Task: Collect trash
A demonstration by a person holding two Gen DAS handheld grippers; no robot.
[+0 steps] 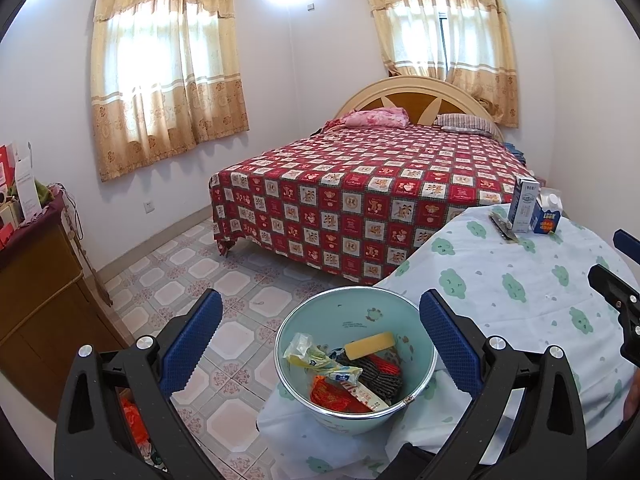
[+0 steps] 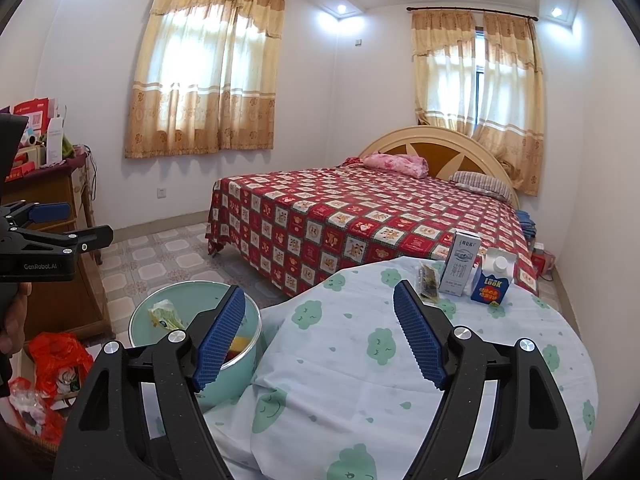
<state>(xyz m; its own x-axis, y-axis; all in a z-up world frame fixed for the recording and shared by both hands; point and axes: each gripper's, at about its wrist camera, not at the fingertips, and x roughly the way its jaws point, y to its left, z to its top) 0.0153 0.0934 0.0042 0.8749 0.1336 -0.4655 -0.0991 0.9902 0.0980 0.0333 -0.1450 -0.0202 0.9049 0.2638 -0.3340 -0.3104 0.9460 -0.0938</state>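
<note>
A mint-green bin [image 1: 416, 328] stands beside the round table and holds several wrappers and a yellow sponge [image 1: 370, 345]. It also shows in the right wrist view [image 2: 188, 292]. My left gripper [image 1: 320, 344] is open and empty, hovering above the bin. My right gripper [image 2: 318, 340] is open and empty over the table's near edge. At the table's far side stand a tall white milk carton [image 2: 458, 268], a blue carton [image 2: 492, 280] and a dark flat wrapper [image 2: 428, 282]; these show in the left wrist view too, at far right [image 1: 524, 206].
The table wears a white cloth with green clouds [image 2: 360, 360]. A bed with a red checked cover [image 1: 360, 192] stands beyond. A wooden cabinet [image 1: 36, 280] with boxes is at the left. Red plastic bags [image 2: 56, 356] lie in a basket on the floor.
</note>
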